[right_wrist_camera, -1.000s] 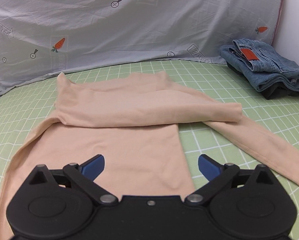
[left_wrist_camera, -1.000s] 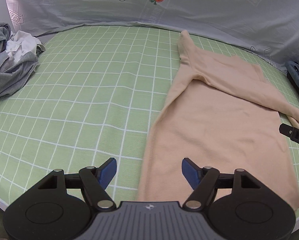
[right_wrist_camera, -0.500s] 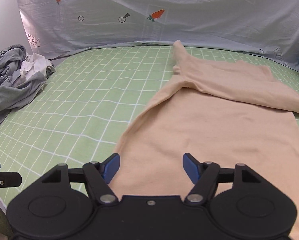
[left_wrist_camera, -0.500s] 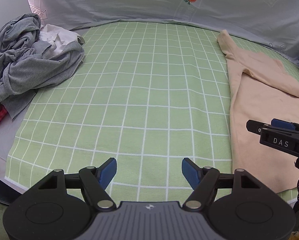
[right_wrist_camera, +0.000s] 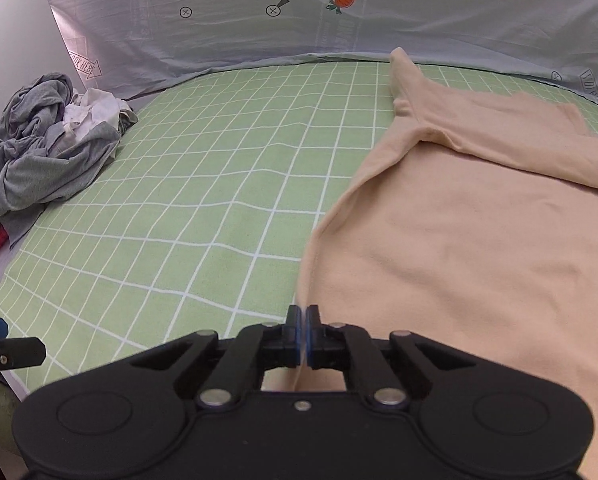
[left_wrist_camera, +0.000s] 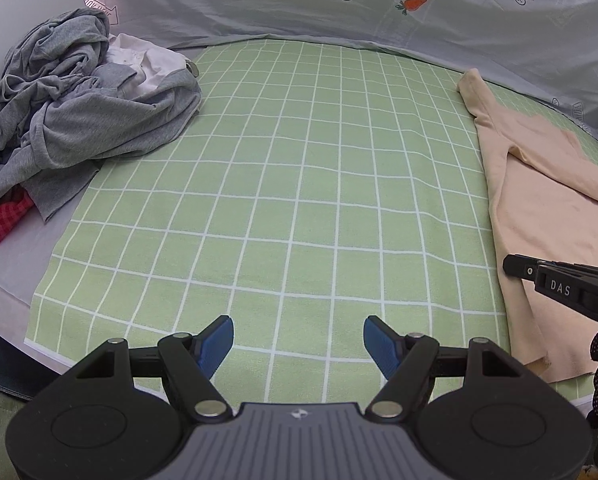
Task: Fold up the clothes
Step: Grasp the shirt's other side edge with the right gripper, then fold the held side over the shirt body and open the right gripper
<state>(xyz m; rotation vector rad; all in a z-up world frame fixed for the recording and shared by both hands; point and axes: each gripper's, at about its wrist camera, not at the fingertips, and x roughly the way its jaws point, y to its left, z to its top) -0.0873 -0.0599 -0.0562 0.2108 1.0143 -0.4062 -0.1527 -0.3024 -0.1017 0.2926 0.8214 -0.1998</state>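
Green checked sheet (left_wrist_camera: 291,184) covers the work surface, backed by a pale grey cloth printed with carrots (left_wrist_camera: 379,4) along the top of both views. A heap of grey and white clothes (left_wrist_camera: 75,112) sits at the upper left of the left wrist view, with a scrap of red checked fabric (left_wrist_camera: 3,218) at its lower edge; the same heap (right_wrist_camera: 51,140) shows at the left of the right wrist view.

Half a second ago the right gripper (right_wrist_camera: 302,320) had its blue pads spread wide above the near hem of the peach top; now its jaws are closed tight on the left edge of that garment, the fabric rising out from between the pads at the bottom centre of the frame. The left gripper (left_wrist_camera: 299,344) has stayed open, its blue fingertips (left_wrist_camera: 219,338) wide apart over bare green sheet at the bottom of its frame, touching no cloth.

Peach top (right_wrist_camera: 479,240) fills the right half of the right wrist view, one sleeve folded across the body toward the upper right. In the left wrist view it (left_wrist_camera: 539,184) lies along the right edge, well to the right of the open jaws, with the right gripper's black body (left_wrist_camera: 567,286) reaching in over its lower part.
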